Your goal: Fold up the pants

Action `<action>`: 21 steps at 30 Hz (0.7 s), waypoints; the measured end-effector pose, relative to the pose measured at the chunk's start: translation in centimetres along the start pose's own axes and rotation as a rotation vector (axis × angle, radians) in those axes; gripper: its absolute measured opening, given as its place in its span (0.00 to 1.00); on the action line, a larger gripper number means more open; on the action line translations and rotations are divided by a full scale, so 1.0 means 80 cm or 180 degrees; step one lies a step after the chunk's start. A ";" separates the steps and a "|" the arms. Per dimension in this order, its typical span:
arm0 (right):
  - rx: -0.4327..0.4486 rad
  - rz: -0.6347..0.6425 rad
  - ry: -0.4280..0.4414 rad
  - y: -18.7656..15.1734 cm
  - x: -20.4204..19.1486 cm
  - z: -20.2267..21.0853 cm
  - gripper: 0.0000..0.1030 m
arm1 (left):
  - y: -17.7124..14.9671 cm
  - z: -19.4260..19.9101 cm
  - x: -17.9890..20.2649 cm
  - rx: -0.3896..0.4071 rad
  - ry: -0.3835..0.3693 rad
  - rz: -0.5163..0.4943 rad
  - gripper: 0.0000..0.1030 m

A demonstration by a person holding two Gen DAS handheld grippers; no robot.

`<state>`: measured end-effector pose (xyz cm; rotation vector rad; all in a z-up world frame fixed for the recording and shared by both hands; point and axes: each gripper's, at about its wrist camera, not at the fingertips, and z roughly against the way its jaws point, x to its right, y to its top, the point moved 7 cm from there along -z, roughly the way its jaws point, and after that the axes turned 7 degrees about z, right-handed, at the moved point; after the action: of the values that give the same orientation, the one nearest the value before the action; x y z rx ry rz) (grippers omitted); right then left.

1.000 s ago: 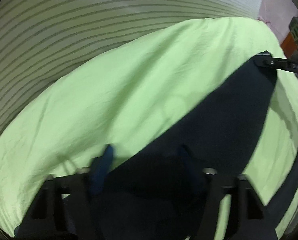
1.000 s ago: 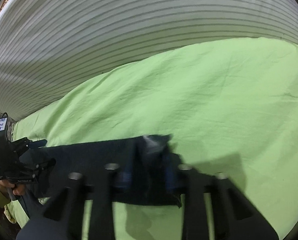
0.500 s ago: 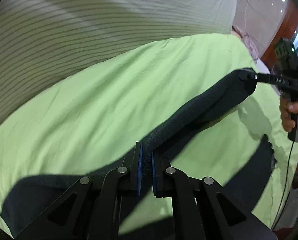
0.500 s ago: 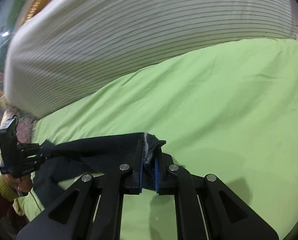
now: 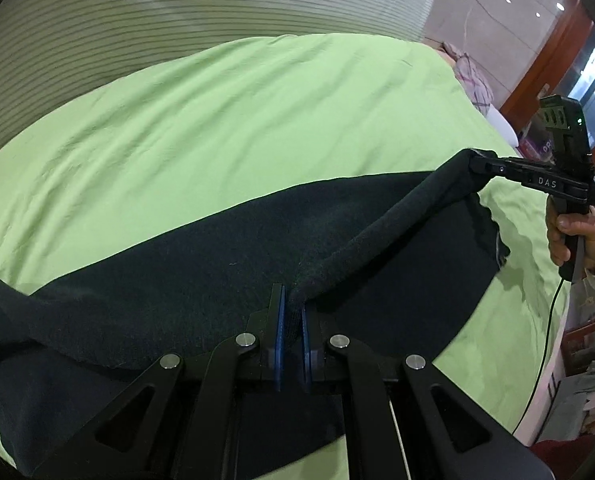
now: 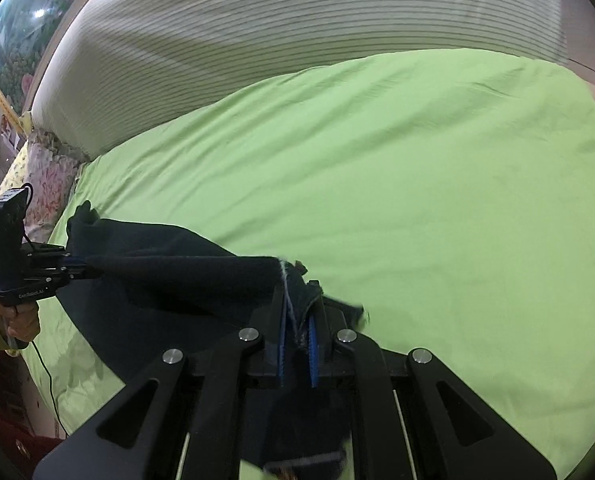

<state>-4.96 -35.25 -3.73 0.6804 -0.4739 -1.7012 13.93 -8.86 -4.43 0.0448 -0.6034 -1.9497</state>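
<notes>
Green bedsheet carries one pair of dark pants. We pinch its lifted edge with both the left gripper and the right gripper. Only the left view shows the pants spread wide on the sheet.

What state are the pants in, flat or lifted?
Partly lifted: left gripper and right gripper stretch one edge of the pants taut; the rest drapes on the sheet.

Pants: I lose the lower part under my left tongs and off the bottom edge. Right tongs: cloth beside them smeared by blur. Bed: far striped bedding streaked, pattern indistinct.
</notes>
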 end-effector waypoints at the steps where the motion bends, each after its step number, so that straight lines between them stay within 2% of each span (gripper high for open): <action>1: 0.0011 0.0003 -0.0019 -0.004 -0.001 0.006 0.09 | -0.006 0.001 0.002 0.0025 0.0020 -0.0016 0.05; 8: -0.0034 0.0141 -0.0205 -0.042 0.004 0.034 0.09 | -0.032 0.002 0.034 0.0053 0.0014 0.0051 0.05; 12: -0.0043 0.0204 -0.0261 -0.063 0.011 0.054 0.09 | -0.059 0.003 0.043 0.0016 0.0059 -0.0042 0.05; 20: -0.0256 0.0266 -0.0384 -0.097 0.013 0.050 0.08 | -0.086 -0.021 0.052 -0.0082 0.0070 -0.0132 0.06; 21: -0.0284 0.0265 -0.0418 -0.101 0.015 0.048 0.04 | -0.087 -0.024 0.052 -0.0092 0.0069 -0.0136 0.06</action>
<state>-13.66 -34.71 -6.23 0.4803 -0.5081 -1.6843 6.73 -10.95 -8.17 0.0614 -0.5640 -1.9965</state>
